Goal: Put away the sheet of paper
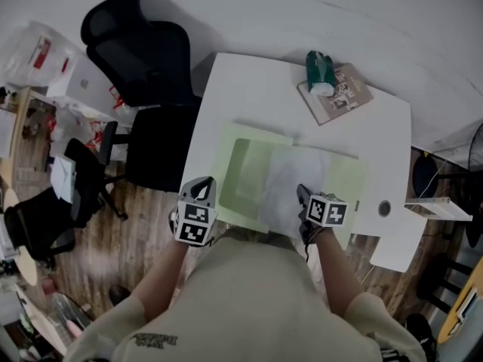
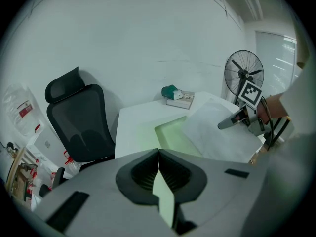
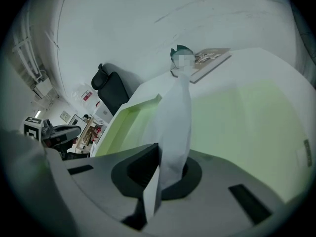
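Note:
A pale green folder (image 1: 247, 173) lies open on the white table (image 1: 226, 89). The white sheet of paper (image 1: 296, 181) rests across its right half. My right gripper (image 1: 305, 199) is shut on the sheet's near edge. In the right gripper view the paper (image 3: 174, 122) rises out of the closed jaws of the right gripper (image 3: 157, 168), over the green folder (image 3: 242, 122). My left gripper (image 1: 202, 194) is shut on the folder's near left edge. A green strip of the folder cover (image 2: 164, 194) shows pinched in the left gripper (image 2: 159, 156).
A book (image 1: 339, 95) with a green object (image 1: 319, 72) on it lies at the table's far side. A black office chair (image 1: 143, 59) stands left of the table. A floor fan (image 2: 244, 75) stands to the right. A round hole (image 1: 384, 208) is in the tabletop.

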{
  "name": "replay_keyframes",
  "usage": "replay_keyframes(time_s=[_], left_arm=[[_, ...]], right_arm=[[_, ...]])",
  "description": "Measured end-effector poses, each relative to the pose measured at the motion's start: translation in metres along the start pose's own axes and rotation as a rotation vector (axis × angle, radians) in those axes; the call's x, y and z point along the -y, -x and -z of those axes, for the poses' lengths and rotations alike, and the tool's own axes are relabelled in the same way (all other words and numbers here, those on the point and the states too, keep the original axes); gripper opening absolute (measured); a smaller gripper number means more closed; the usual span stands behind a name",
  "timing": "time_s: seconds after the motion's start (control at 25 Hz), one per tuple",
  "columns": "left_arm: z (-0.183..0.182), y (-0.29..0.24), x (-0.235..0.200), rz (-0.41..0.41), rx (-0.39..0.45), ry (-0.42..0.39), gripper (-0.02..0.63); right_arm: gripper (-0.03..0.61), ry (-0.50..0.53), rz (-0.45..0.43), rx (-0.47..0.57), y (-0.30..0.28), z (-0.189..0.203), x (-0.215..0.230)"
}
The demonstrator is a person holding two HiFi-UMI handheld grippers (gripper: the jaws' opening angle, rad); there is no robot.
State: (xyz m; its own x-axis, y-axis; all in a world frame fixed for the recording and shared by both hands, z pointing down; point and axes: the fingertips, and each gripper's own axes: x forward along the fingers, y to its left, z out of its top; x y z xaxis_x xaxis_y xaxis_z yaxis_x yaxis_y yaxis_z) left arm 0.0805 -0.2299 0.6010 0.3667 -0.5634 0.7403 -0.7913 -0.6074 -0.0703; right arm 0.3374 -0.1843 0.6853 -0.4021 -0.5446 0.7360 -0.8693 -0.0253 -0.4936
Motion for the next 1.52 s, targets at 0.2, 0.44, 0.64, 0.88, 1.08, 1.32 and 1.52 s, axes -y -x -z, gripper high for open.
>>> replay_keyframes(time_s=[0.2, 0.44, 0.64, 0.88, 1.08, 1.32, 1.52], left_arm=[[0.010, -0.002, -0.009, 0.004, -0.024, 0.018, 0.020], [0.017, -0.003, -0.022, -0.001, -0.034, 0.042, 0.020], [0.025, -0.001, -0.033, -0.011, -0.041, 0.057, 0.020], [0.034, 0.005, -0.038, -0.019, -0.046, 0.071, 0.020], [0.042, 0.011, -0.036, -0.002, -0.051, 0.113, 0.020], [0.051, 0.021, -0.038, 0.004, -0.052, 0.156, 0.020], [0.059, 0.030, -0.040, -0.007, -0.059, 0.162, 0.020]], right_arm=[[0.024, -0.024, -0.013, -0.020, -0.022, 0.001, -0.012], [0.025, -0.053, -0.026, -0.037, -0.044, 0.002, -0.025], [0.024, -0.073, -0.044, -0.050, -0.061, 0.003, -0.040], [0.025, -0.124, -0.080, -0.068, -0.083, 0.005, -0.060], [0.025, -0.174, -0.107, -0.077, -0.100, 0.006, -0.076], [0.025, -0.226, -0.142, -0.094, -0.120, 0.007, -0.098], [0.025, -0.275, -0.180, -0.105, -0.137, 0.009, -0.117]])
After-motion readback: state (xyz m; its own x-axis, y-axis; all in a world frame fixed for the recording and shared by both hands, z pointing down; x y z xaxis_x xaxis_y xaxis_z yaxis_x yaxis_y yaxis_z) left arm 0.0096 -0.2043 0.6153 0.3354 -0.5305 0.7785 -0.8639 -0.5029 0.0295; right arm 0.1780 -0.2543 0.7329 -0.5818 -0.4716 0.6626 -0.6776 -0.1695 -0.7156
